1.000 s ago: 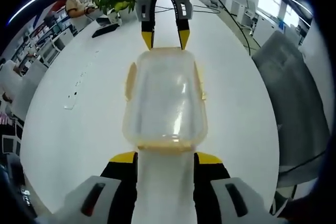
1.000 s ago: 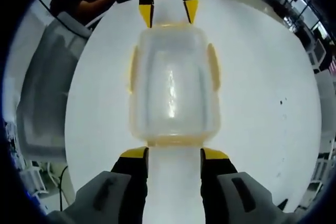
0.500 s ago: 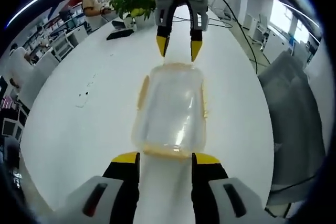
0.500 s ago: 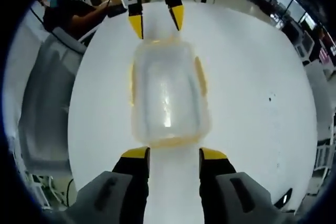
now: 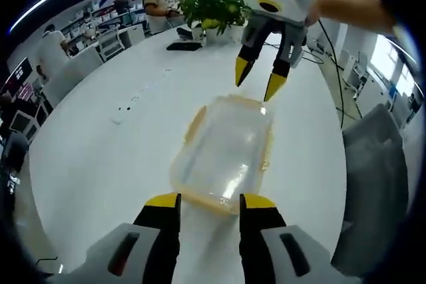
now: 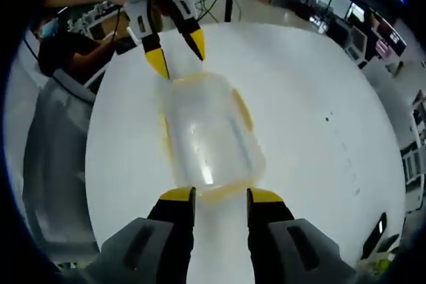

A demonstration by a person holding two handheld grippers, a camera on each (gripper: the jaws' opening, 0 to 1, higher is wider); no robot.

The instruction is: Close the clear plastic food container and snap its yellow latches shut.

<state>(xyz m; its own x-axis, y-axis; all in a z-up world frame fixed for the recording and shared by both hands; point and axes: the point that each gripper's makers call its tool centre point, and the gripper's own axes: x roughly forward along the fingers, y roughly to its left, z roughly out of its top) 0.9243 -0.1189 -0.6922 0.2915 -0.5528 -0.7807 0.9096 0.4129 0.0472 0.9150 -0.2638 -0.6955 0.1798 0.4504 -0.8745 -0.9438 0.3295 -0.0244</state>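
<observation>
Container [image 5: 225, 157] lying on the white tabletop [image 5: 106, 164], between the two grippers, lid [image 6: 203, 131] seemingly already down on the base. Judged well along: lid apparently seated, yellow latches [image 6: 241, 110] on the long sides looking folded flat against the walls, though hard to confirm through the clear plastic and the lens distortion. Latch at the near short end, seen in the right gripper view as a yellow strip [image 6: 216, 193] just ahead of the jaws, possibly snapped as well; cannot tell for certain. Left to do, at most: pressing any end latch not yet clicked, then letting go. Left gripper [image 5: 210, 203] low at the near end of the container in the left gripper view, jaws spread with a gap between the yellow tips, pinching nothing, tips just at the container's edge. Right gripper [image 6: 220, 197] likewise at the opposite end in the right gripper view, jaws spread, holding nothing. Same right gripper [image 5: 258, 79] seen from across in the left gripper view, raised above the far end, tips apart and clear of the lid. No brand, label or readable writing on the container or the tabletop; small dark marks on the tabletop [image 6: 327, 119] too small to read. Potted plant [image 5: 213, 10] at the far edge of the tabletop.
</observation>
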